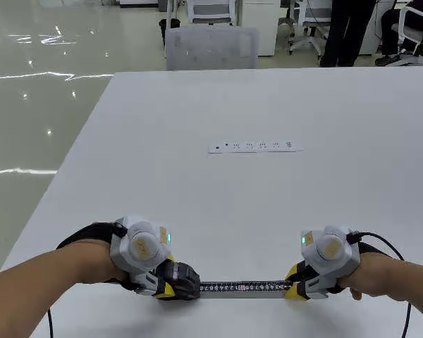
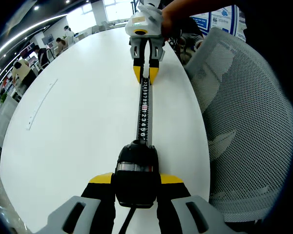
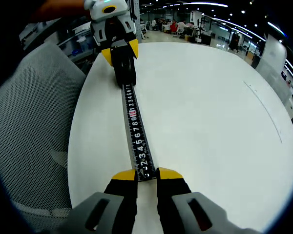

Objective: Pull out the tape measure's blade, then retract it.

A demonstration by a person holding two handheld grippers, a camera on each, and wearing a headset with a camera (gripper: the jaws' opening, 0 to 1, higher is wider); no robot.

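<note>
The left hand-held gripper (image 2: pixel 136 178) is clamping the black case of the tape measure (image 2: pixel 136 168), with 1 yellow-tipped jaw pressing on each side. The blade (image 3: pixel 135 131) is lying drawn out flat along the near edge of the white desk (image 1: pixel 268 105). The right hand-held gripper (image 3: pixel 146 174) is pinching its tip between 2 narrowly set jaws. In the head view the case is sitting at 7 o'clock and the blade's tip at 5 o'clock. A white power strip (image 1: pixel 254 146) is lying well apart toward 12 o'clock.
</note>
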